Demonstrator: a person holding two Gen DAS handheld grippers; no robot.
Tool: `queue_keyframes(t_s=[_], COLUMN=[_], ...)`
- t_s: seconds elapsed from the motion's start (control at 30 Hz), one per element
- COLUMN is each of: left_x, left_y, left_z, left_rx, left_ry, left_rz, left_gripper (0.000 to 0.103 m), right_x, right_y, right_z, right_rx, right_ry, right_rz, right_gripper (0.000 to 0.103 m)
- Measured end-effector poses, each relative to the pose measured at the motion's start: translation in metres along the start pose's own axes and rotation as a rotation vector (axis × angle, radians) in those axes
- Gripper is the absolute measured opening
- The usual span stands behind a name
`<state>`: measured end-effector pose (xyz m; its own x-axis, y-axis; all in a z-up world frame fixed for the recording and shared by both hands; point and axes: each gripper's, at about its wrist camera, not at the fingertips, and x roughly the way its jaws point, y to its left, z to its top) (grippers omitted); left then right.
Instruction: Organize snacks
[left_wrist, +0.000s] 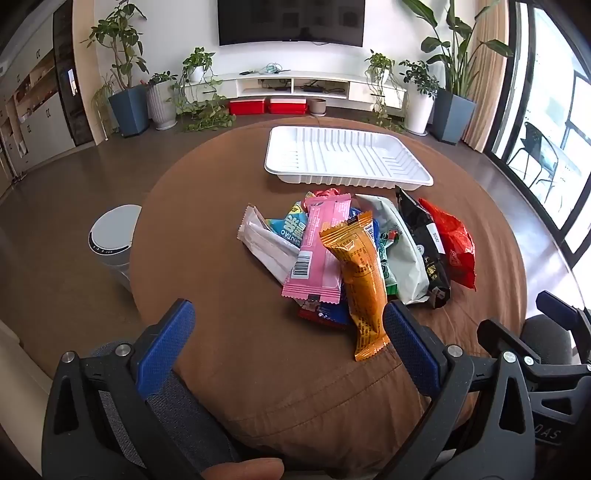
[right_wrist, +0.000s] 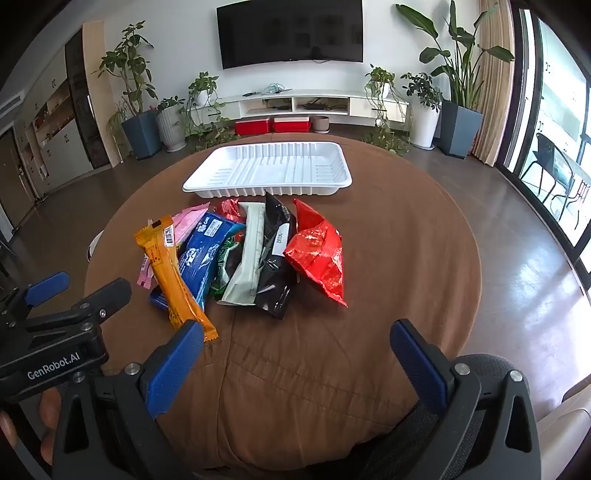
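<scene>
My left hand-held gripper and right hand-held gripper hang spread and empty over the brown surface; the orange snack bar, lengthwise toward me at centre frame, lies nearest my left, the white tray beyond.

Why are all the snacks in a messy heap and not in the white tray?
The snack packets lie jumbled, overlapping, on the brown tablecloth. The white tray behind them holds nothing yet. Nothing looks torn or spilled.
</scene>
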<state>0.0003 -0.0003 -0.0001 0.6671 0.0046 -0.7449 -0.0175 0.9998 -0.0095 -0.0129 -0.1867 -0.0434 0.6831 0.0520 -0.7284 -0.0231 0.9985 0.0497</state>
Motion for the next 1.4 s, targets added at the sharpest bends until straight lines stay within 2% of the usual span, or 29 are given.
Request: queue_keyframes(t_s=[0.53, 0.63, 1.4], left_x=[-0.002, -0.003, 0.0], left_y=[0.0, 0.0, 0.003], left_z=[-0.001, -0.001, -0.004], left_rx=[-0.002, -0.005, -0.002], left_ry=[-0.015, -0.013, -0.008], left_rz=[-0.004, -0.007, -0.005], left_gripper=[0.103, 0.103, 0.103], right_x=[0.01, 0.009, 0.012], right_y=[-0.001, -0.002, -0.003], right_z=[-0.012, -0.004, -0.006], right_rx=[-0.001, 0.008, 0.011], right_ry=[0.015, 0.028, 0.038], right_rz=[-0.004, -0.011, -0.014], right_gripper=[0.103, 0.103, 0.103])
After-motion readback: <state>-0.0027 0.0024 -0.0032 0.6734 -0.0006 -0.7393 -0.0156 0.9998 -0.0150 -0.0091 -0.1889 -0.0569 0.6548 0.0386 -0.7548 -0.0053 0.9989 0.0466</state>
